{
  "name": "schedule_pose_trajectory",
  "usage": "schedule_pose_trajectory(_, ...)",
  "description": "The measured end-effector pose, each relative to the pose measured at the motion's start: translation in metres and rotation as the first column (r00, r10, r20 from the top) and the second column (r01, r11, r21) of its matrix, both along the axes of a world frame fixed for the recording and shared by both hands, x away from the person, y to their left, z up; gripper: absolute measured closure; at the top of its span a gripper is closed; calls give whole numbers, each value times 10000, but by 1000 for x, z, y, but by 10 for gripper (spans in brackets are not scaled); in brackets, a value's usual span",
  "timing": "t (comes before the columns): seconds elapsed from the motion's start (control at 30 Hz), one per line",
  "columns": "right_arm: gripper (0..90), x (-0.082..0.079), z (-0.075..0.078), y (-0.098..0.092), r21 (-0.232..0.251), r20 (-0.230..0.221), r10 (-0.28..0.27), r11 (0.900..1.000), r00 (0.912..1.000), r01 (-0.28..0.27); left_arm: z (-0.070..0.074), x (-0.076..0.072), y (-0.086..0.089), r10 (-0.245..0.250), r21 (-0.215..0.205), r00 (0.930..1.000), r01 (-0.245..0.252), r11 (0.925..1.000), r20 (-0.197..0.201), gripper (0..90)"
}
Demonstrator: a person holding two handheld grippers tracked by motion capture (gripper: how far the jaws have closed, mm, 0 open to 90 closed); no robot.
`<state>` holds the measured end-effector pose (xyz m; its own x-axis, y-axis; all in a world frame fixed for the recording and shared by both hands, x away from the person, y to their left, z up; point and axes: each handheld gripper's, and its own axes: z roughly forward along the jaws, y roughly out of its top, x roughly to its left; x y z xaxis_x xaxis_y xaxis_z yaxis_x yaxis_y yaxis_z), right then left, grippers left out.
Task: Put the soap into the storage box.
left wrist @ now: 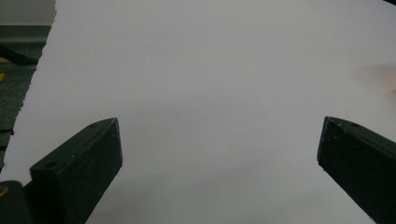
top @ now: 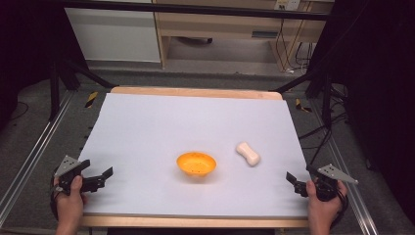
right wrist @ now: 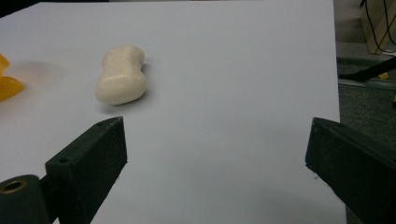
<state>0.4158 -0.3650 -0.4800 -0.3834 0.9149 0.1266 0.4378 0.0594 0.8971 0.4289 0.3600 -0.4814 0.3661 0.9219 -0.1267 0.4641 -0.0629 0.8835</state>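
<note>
An orange bowl sits on the white sheet, a little in front of the table's middle. A cream peanut-shaped piece lies flat just right of the bowl. In the right gripper view the same cream piece lies ahead and to the left of the jaws, with the bowl's orange edge at the far left. My left gripper rests open at the sheet's front left corner, nothing between its jaws. At the front right edge my right gripper is open and holds nothing.
The white sheet covers most of the wooden table. Metal rails run along the floor on both sides. A black frame, cables and wooden furniture stand beyond the far edge.
</note>
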Motion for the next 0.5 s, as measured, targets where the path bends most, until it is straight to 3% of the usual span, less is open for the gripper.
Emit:
schedule_pose_trajectory(0.07, 70, 1, 0, 1, -118, -65, 27, 9999, 10000, -28, 0, 0, 0, 5, -2, 10000, -5, 10000, 12, 0)
schedule_pose_trajectory(0.13, 74, 5, 4, 6, -651, -498, 209, 9976, 9985, -241, 0, 0, 0, 0, -19, 10000, 0, 10000, 15, 0)
schedule_pose_trajectory(0.33, 84, 15, 13, 16, -1342, -1155, 459, 9890, 9922, -614, 0, 0, 0, -21, -13, 10000, 21, 10000, -22, 0)
schedule_pose_trajectory(0.37, 85, 19, 14, 22, -1679, -1605, 602, 9819, 9852, -874, 0, 0, 0, -34, -1, 10000, 34, 10000, -36, 0)
schedule_pose_trajectory(0.43, 86, 24, 16, 27, -2019, -2030, 673, 9733, 9769, -1090, 0, 0, 0, -36, 66, 10000, 36, 10000, -3, 0)
schedule_pose_trajectory(0.47, 85, 27, 16, 30, -2277, -2135, 758, 9657, 9740, -1251, 0, 0, 0, -30, 27, 10000, 30, 10000, 7, 0)
schedule_pose_trajectory(0.5, 85, 27, 16, 30, -2277, -2135, 758, 9657, 9740, -1251, 0, 0, 0, -30, 27, 10000, 30, 10000, 7, 0)
